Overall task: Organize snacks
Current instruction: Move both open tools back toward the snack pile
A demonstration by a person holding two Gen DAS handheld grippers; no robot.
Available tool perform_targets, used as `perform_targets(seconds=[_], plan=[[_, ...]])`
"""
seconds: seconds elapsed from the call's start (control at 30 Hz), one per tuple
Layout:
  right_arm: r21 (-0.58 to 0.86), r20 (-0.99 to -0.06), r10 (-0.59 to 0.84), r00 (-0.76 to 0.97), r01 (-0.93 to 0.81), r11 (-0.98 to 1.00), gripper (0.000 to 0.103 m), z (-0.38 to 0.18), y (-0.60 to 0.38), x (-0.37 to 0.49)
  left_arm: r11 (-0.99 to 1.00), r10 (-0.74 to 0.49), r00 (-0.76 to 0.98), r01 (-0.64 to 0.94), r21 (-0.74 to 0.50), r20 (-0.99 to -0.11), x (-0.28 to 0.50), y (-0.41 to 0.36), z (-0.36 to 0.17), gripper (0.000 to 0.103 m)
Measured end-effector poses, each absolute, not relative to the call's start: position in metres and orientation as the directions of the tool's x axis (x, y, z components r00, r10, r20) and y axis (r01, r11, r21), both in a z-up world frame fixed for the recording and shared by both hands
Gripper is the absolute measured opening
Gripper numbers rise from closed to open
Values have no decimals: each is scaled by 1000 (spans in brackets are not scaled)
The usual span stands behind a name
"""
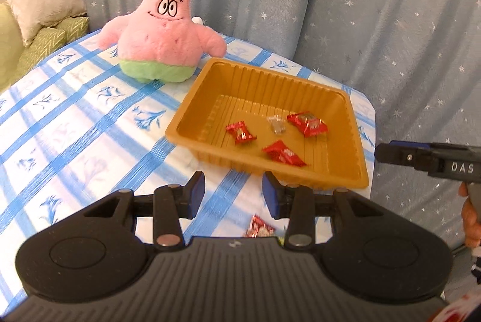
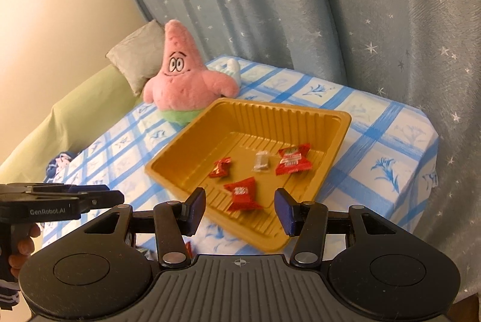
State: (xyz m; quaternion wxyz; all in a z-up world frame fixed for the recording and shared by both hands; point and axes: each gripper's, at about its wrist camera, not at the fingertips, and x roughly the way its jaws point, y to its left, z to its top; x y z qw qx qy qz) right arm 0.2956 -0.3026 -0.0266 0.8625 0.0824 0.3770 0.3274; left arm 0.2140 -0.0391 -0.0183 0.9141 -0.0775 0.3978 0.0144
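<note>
Landmark: ribbed gold plastic tray (image 1: 357, 171) on table (image 1: 75, 123). Three red wrappers and one clear inside.

Next target: loose red foil-wrapped snack (image 1: 260, 227), table, near side of tray, directly below left gripper (image 1: 234, 195); long axis unclear.

Left gripper nearer. Right gripper (image 2: 240, 209) over tray's near corner.

Both fingers released, empty.

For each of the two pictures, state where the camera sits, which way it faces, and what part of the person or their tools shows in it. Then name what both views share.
Left wrist: sits on the left gripper, looking down over the tray; right gripper and a hand show at right.
Right wrist: sits on the right gripper, facing the tray; left gripper and fingers show at left.
Shared: tray, red snack packets, pink plush, checked cloth, starred curtain.
</note>
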Motion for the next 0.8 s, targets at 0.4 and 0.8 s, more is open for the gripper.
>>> perform_targets(seconds=[0.4,0.8], plan=[[376,-629,632,453,-535,757,51,-31,-300,250,988,-6,672,-109,-107,-741,158,-43,-27,40],[372,-672,630,390,-558,742,51,-47,-289,219,989,8,649,-115,-88,-761,127,-48,-44,40]])
